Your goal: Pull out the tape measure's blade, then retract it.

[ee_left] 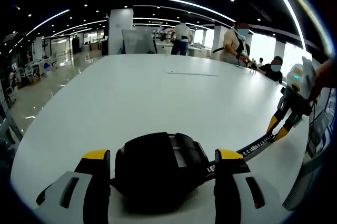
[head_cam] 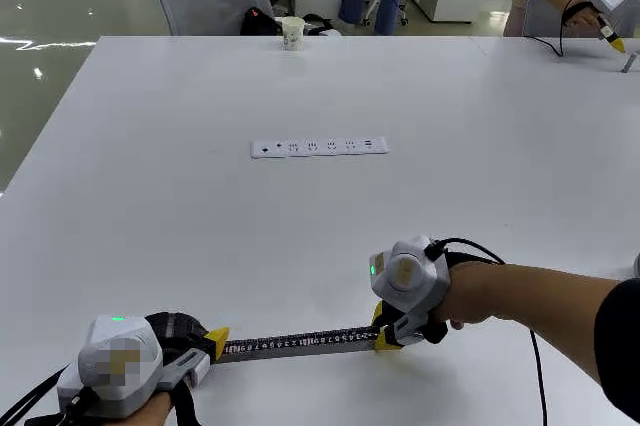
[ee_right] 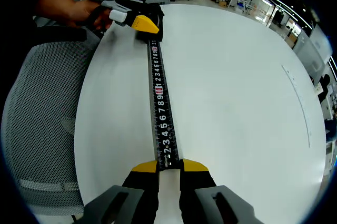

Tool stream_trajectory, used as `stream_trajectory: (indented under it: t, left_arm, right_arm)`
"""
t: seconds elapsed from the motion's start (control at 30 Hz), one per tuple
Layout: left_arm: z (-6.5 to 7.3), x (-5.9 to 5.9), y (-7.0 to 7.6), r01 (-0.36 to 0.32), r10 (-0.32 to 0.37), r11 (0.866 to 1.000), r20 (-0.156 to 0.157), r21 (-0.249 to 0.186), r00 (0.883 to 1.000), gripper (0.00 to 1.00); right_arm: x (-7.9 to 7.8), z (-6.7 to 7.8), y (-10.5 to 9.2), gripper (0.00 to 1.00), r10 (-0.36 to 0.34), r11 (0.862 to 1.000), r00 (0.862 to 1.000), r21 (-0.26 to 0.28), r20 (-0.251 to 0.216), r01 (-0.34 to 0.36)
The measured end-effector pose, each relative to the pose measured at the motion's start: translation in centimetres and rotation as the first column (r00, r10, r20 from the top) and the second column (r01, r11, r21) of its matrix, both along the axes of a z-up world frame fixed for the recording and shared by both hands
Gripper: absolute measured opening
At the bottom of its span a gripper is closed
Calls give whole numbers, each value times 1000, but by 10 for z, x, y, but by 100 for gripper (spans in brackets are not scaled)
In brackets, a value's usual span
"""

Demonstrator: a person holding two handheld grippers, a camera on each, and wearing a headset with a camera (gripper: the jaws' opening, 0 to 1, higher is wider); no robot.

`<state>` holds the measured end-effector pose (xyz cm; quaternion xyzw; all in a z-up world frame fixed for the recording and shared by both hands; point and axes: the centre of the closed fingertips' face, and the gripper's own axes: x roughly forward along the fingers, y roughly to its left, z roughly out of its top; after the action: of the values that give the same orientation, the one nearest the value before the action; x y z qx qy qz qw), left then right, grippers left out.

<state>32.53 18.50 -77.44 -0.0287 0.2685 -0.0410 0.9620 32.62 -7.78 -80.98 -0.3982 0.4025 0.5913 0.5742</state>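
Clamps the tape measure's black case (ee_left: 158, 166) in the left gripper (ee_left: 163, 156), with the jaws closed against its two flanks, low over the near edge of the white desk (head_cam: 200, 196). Pinches the tip of the blade (ee_right: 159, 103) in the right gripper (ee_right: 169, 167), with the jaws together on the end hook or just behind it; cannot tell which. Spans the gap between both grippers with the numbered blade, drawn out straight, lying on or just above the desk; cannot settle contact from these views. Leaves the power strip (head_cam: 318, 147) and the paper cup (head_cam: 292, 32) well apart, farther up the desk, and a mesh chair (ee_right: 42, 108) beside the near edge.

On handling: expect a compact, fairly dense case with a hard, rather smooth shell, so hold across the broad sides, clear of the blade mouth. Expect a thin, springy steel blade, stiff along its curve yet quick to buckle if twisted, with keen edges and a slick lacquered face; take it at the hook end, flat between the jaws. Count on spring pull toward the case. Probably pull-out largely done, retraction not yet begun. Feed the tip back under control rather than letting go, to avoid whipping and a slammed hook.
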Motion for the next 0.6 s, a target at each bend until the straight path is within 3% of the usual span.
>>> stream_trajectory:
  t: [0.13,0.27,0.6]
  left_arm:
    - [1,-1,-2,4,-4,1000,6,-4,1000,70]
    - [2,0,0,-44,43,998,-20,-41,999,68]
    - [-5,-2,0,7,-3,999,-96,36,995,64]
  right_arm:
    - [1,0,-1,11,6,1000,1000,-2,-14,-7]
    - [2,-1,-1,11,20,999,1000,-25,-20,-21]
    - [1,-1,-1,11,-2,1000,1000,-31,-24,2]
